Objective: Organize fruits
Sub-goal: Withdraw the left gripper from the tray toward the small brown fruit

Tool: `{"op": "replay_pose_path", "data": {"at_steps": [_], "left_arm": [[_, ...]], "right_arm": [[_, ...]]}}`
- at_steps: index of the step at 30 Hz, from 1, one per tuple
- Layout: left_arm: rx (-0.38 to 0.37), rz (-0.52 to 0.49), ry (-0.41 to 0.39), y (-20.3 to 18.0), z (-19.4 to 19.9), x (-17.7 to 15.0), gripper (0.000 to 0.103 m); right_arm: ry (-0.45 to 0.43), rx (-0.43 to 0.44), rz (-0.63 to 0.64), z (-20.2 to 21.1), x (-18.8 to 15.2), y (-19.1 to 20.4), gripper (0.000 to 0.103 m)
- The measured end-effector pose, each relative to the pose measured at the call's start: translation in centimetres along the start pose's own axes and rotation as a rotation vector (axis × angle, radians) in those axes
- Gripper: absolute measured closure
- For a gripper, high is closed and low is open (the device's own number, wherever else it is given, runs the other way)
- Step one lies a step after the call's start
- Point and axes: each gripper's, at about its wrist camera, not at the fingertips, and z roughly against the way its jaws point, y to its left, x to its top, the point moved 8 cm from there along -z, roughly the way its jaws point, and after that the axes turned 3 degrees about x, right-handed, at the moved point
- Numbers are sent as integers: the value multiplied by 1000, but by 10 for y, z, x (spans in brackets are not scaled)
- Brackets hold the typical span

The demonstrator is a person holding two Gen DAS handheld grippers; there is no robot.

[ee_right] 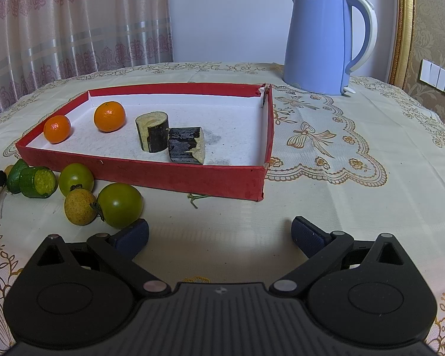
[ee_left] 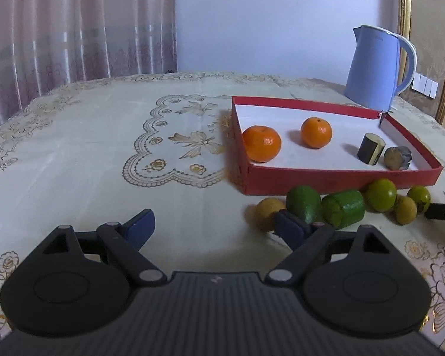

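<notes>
A red tray [ee_left: 326, 178] [ee_right: 169, 175] with a white floor holds two oranges [ee_left: 261, 143] [ee_right: 109, 116] and two dark cut stalk pieces [ee_left: 370, 149] [ee_right: 186, 145]. In front of it on the cloth lie a cut green cucumber in two pieces [ee_left: 343, 212] [ee_right: 38, 182], green round fruits [ee_left: 380, 194] [ee_right: 120, 204] and small yellow fruits [ee_left: 268, 213] [ee_right: 80, 206]. My left gripper [ee_left: 215, 222] is open and empty, its right fingertip just before the yellow fruit. My right gripper [ee_right: 219, 234] is open and empty, its left fingertip near a green fruit.
A blue electric kettle [ee_left: 376, 68] [ee_right: 323, 41] stands behind the tray. The table has a cream embroidered cloth [ee_left: 103, 148]. Curtains hang at the back left, a gold-framed panel at the right. A green stem [ee_right: 196, 198] lies by the tray front.
</notes>
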Motion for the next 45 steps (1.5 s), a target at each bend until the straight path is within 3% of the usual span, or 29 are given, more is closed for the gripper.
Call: {"op": "replay_pose_path", "data": {"at_steps": [9, 13, 22, 26, 32, 42, 45], "left_arm": [[2, -1, -8, -7, -6, 6, 12], [51, -11, -45, 1, -3, 10, 10], [14, 9, -29, -15, -7, 18, 8], [60, -44, 1, -8, -3, 10, 8], [59, -24, 5, 5, 2, 0, 11], [3, -30, -11, -16, -8, 11, 10], [67, -56, -6, -15, -13, 9, 10]], "right_arm": [[0, 0, 0, 0, 0, 0, 0], [0, 0, 0, 0, 0, -1, 0], [0, 0, 0, 0, 0, 0, 0], [0, 0, 0, 0, 0, 0, 0], [0, 0, 0, 0, 0, 0, 0], [0, 0, 0, 0, 0, 0, 0], [0, 0, 0, 0, 0, 0, 0]]}}
